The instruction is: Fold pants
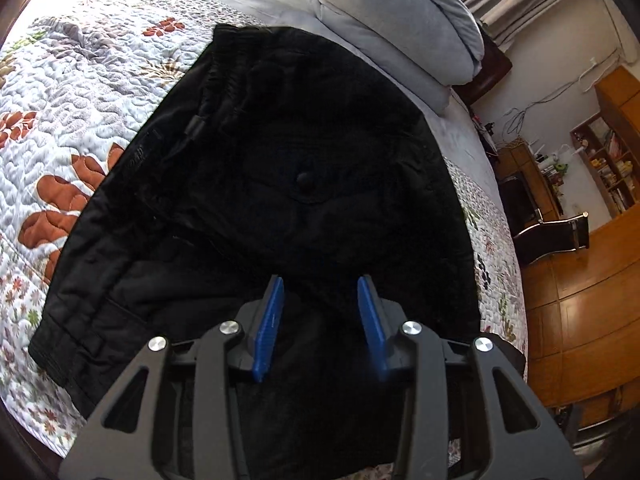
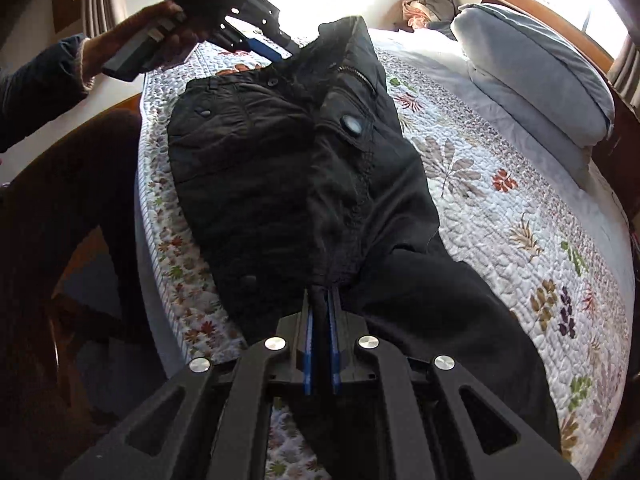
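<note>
a: where do the black padded cargo pants [image 2: 304,184] lie?

b: on the white quilted bedspread with floral print [image 2: 500,216], near the bed's edge. in the right wrist view the long axis runs from the waistband at the far end toward the camera, and the legs come down past the lens at the near end. one half is raised in a ridge along that axis.

a: state of the right gripper [image 2: 322,300]?

b: its blue pads [image 2: 334,344] are pressed close together, pinching a fold of the black fabric at the crotch end of the ridge.

a: and the left gripper [image 1: 322,292]?

b: its blue fingers [image 1: 270,328] stand apart, nothing between them, hovering over the pants. in the right wrist view the same gripper [image 2: 280,50] sits at the waistband end, held by the person's hand [image 2: 160,36]; whether it touches the cloth there, i cannot tell.

a: surroundings?

b: a folded grey duvet [image 2: 536,68] rests on the bed beyond the pants, well apart from them.
</note>
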`<state>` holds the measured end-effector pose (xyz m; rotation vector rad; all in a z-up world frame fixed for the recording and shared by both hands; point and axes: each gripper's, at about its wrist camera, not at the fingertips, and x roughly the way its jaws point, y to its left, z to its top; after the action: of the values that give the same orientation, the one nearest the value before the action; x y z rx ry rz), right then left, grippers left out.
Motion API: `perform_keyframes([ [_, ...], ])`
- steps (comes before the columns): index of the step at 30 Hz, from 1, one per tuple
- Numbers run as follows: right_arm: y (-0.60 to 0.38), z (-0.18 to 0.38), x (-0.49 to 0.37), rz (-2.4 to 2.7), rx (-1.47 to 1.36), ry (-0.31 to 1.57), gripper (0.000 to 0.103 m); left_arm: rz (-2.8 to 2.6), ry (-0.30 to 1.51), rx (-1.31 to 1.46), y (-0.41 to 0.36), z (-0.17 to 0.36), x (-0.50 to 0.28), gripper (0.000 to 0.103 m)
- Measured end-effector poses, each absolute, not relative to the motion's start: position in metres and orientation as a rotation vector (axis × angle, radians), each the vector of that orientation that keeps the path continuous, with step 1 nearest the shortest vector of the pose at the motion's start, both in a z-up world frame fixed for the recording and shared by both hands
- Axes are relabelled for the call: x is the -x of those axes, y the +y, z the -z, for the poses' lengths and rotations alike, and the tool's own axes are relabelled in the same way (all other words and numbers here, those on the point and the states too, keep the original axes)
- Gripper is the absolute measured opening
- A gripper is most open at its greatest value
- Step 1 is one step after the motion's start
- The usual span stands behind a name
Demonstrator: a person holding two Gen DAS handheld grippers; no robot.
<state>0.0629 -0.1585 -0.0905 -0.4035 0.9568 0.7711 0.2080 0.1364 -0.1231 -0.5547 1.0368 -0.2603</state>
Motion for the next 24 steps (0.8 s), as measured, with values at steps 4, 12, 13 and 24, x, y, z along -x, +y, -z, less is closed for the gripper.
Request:
perform_keyframes([
  [4, -0.163, 0.108, -0.05, -0.761, 0.345, 0.993, 0.006, 0.283, 1.041, 0.558, 0.111, 0.126, -0.184, 0.064],
  [12, -0.171, 0.116, -0.038, -0.725, 0.317, 1.002, 0.006, 0.182, 1.146, 0.678, 0.107, 0.173, -0.165, 0.066],
  [13, -0.173, 0.116, -0.038, -0.72, 0.313, 1.004, 0.006, 0.192, 1.15, 0.729, 0.11, 0.175, -0.159, 0.066],
  [24, -0.17, 0.127, -0.03, -0.697, 0.408, 1.049, 0.006, 0.159, 1.127, 0.735, 0.119, 0.177, -0.101, 0.075],
])
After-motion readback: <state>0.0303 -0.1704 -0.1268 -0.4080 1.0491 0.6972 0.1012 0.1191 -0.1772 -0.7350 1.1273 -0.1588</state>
